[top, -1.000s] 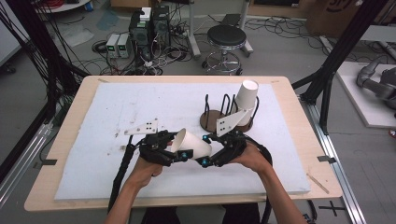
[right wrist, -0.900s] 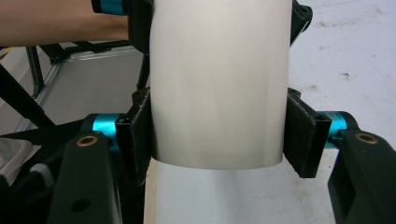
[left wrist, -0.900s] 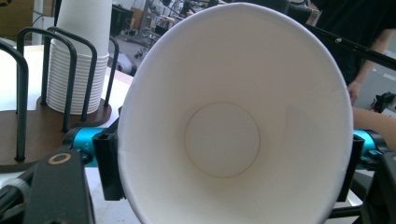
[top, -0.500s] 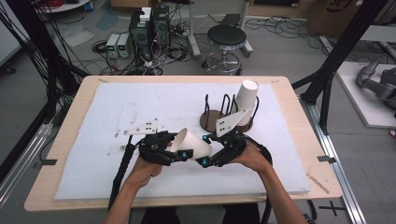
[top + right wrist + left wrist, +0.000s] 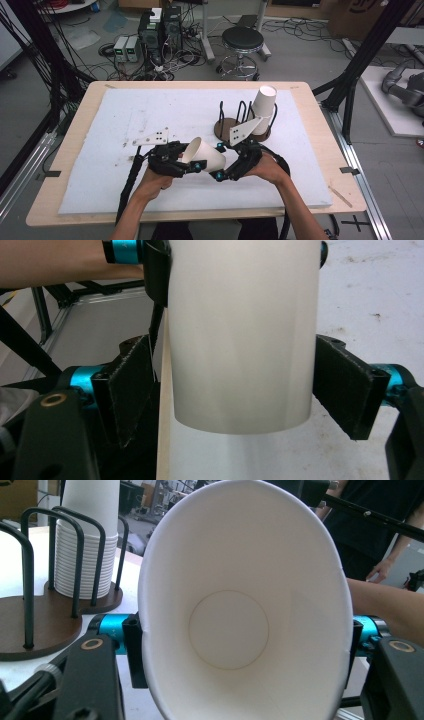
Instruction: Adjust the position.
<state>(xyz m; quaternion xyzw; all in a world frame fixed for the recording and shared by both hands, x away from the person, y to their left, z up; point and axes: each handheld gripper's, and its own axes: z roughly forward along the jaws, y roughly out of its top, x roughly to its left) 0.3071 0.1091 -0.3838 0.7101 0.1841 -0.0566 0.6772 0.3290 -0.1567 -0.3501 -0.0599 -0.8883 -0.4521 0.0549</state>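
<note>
At lower centre of the high view, your left tongs [image 5: 192,165] pinch the white paper cup [image 5: 204,154] near its rim, steadying it while your right tongs [image 5: 220,174] stand spread around its base.

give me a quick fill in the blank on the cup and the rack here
1. The paper cup held between the two tongs lies on its ____.
2. The left tongs grip the cup near its ____.
3. The stack of cups stands in the wire ____.

Missing words: side; rim; rack
</note>
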